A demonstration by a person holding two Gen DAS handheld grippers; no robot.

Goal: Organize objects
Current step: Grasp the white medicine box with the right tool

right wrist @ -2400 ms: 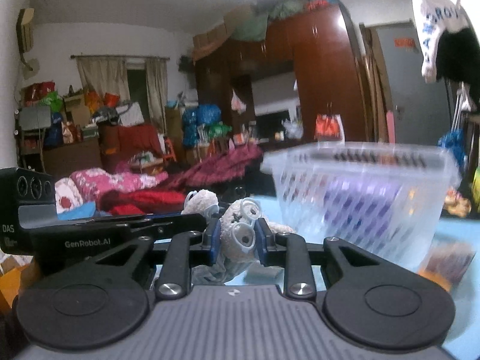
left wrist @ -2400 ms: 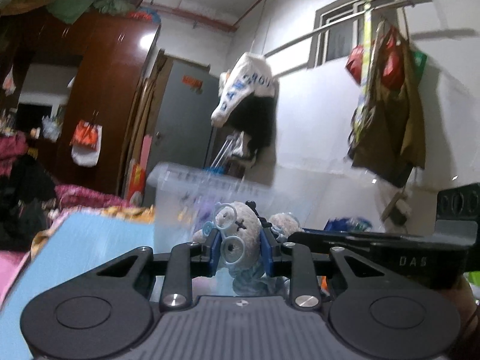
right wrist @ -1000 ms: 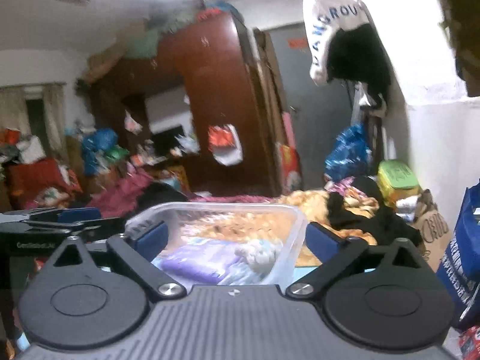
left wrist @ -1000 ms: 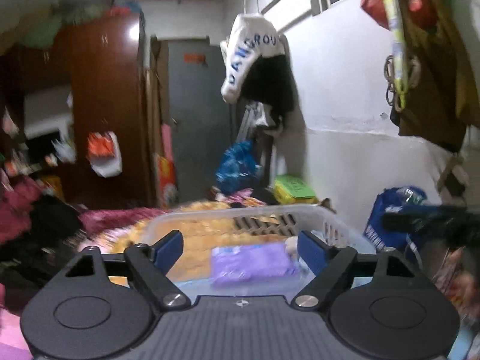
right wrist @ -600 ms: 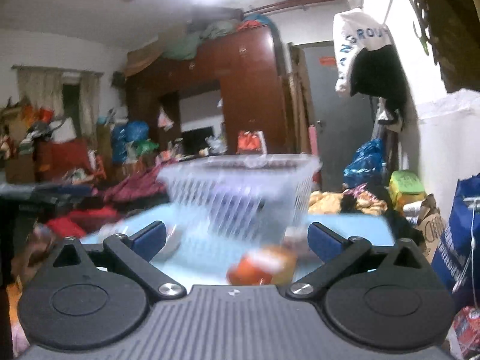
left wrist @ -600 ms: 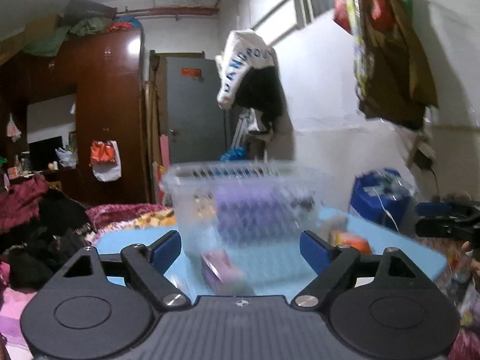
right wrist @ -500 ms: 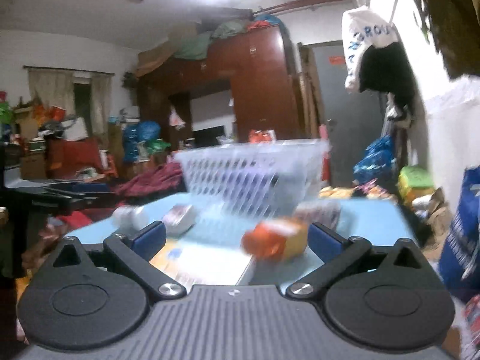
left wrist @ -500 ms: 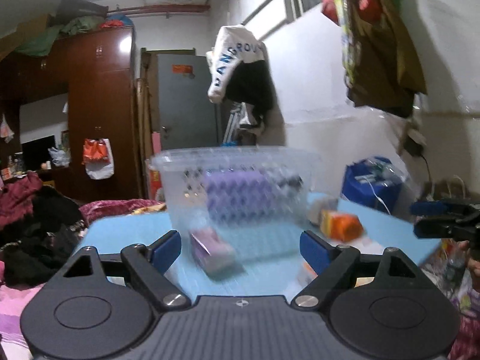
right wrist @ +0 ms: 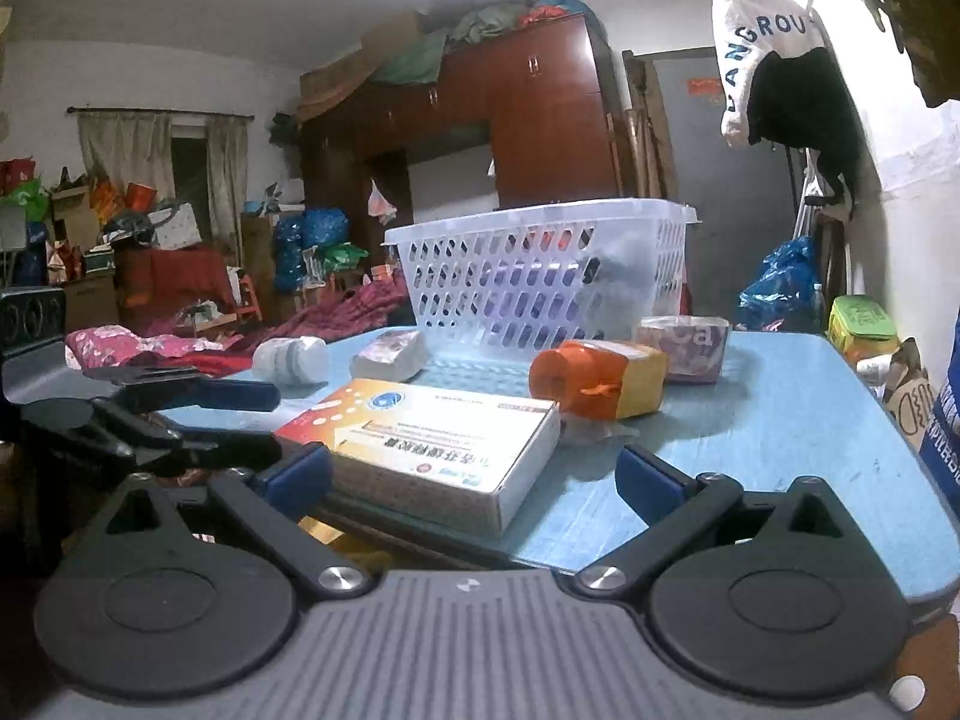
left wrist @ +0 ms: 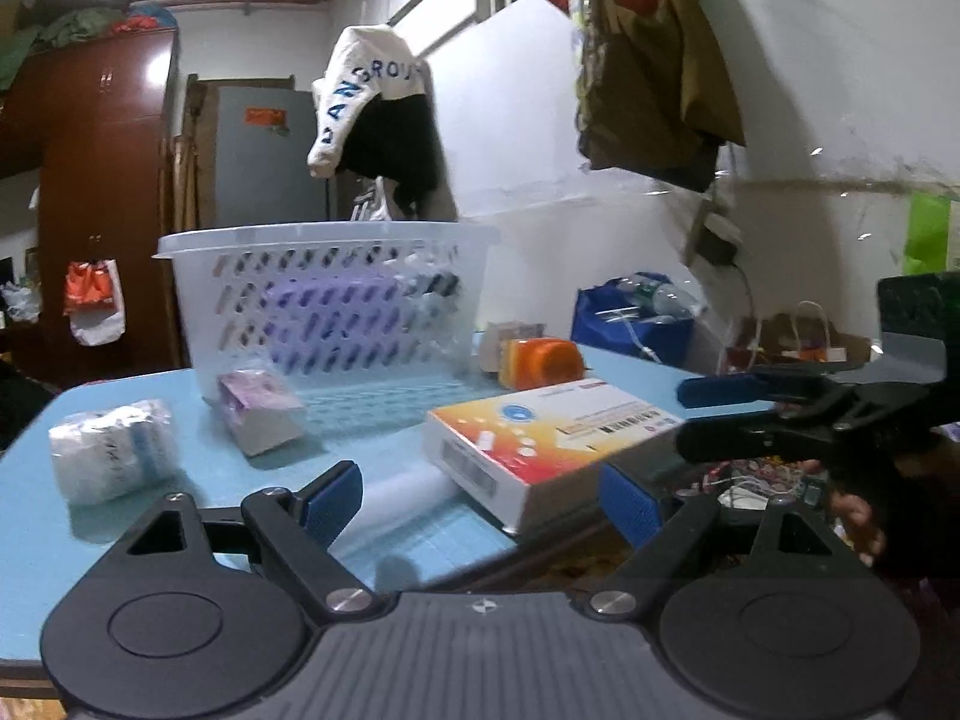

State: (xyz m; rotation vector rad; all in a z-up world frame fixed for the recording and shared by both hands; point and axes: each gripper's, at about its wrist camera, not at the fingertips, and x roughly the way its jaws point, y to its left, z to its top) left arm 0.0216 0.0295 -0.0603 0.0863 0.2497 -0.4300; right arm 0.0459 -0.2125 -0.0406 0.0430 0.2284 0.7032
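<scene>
A white perforated basket stands at the back of the blue table; it also shows in the right wrist view. A purple pack and a soft toy show through its holes. A white and orange box lies at the table's near edge, seen too in the right wrist view. My left gripper is open and empty, low in front of the box. My right gripper is open and empty, its jaws either side of the box's near end.
On the table lie a white wrapped roll, a small purple pack, an orange packet and a round tub. Wardrobe, cluttered bed and bags surround the table. The right gripper shows at the left view's right edge.
Both grippers let go of the soft toy, which now lies in the basket. Both have pulled back and dropped low to the table's near edge, jaws open.
</scene>
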